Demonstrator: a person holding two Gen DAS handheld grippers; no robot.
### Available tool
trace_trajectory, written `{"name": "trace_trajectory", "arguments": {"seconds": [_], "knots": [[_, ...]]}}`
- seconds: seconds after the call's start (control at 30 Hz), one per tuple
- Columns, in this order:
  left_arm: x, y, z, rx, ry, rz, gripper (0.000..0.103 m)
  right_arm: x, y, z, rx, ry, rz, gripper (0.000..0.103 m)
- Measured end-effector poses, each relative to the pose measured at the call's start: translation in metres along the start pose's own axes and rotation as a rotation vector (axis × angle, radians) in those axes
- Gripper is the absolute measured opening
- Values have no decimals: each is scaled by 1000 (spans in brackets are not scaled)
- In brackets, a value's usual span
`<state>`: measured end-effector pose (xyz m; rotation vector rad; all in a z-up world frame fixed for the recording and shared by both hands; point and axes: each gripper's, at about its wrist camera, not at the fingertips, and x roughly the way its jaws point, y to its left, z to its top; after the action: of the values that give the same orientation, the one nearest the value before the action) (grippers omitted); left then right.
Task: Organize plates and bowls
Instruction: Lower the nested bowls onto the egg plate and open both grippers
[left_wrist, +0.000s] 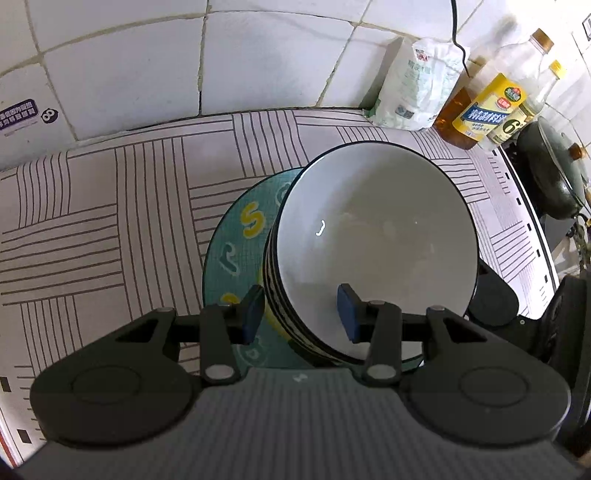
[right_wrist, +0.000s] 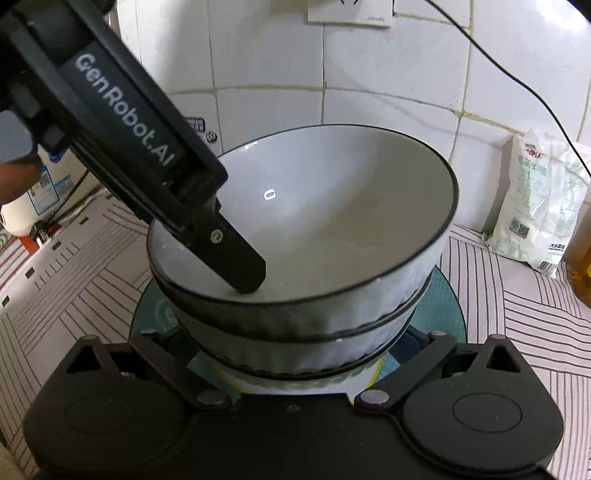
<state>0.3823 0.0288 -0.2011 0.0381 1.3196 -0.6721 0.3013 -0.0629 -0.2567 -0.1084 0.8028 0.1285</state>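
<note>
Your left tongs (left_wrist: 301, 312) straddle the stacked bowls' (left_wrist: 373, 251) rim, open; your right tongs' state cannot be told.

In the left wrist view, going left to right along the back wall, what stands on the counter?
White bag → amber oil bottle → yellow-labelled bottle → clear bottle marked 6 → dark lidded pan at the far right.
</note>
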Motion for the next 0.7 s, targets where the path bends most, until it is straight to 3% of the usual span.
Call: {"name": "trace_trajectory", "arguments": {"seconds": [0.23, 0.4, 0.7], "knots": [[-8, -5, -2, -32, 13, 35, 47, -26, 2, 4, 11, 20, -9, 101], [-41, -9, -10, -35, -85, 110, 51, -52, -5, -2, 29, 81, -10, 101], [-102, -44, -42, -25, -155, 273, 57, -125, -30, -11, 50, 47, -18, 101]]}}
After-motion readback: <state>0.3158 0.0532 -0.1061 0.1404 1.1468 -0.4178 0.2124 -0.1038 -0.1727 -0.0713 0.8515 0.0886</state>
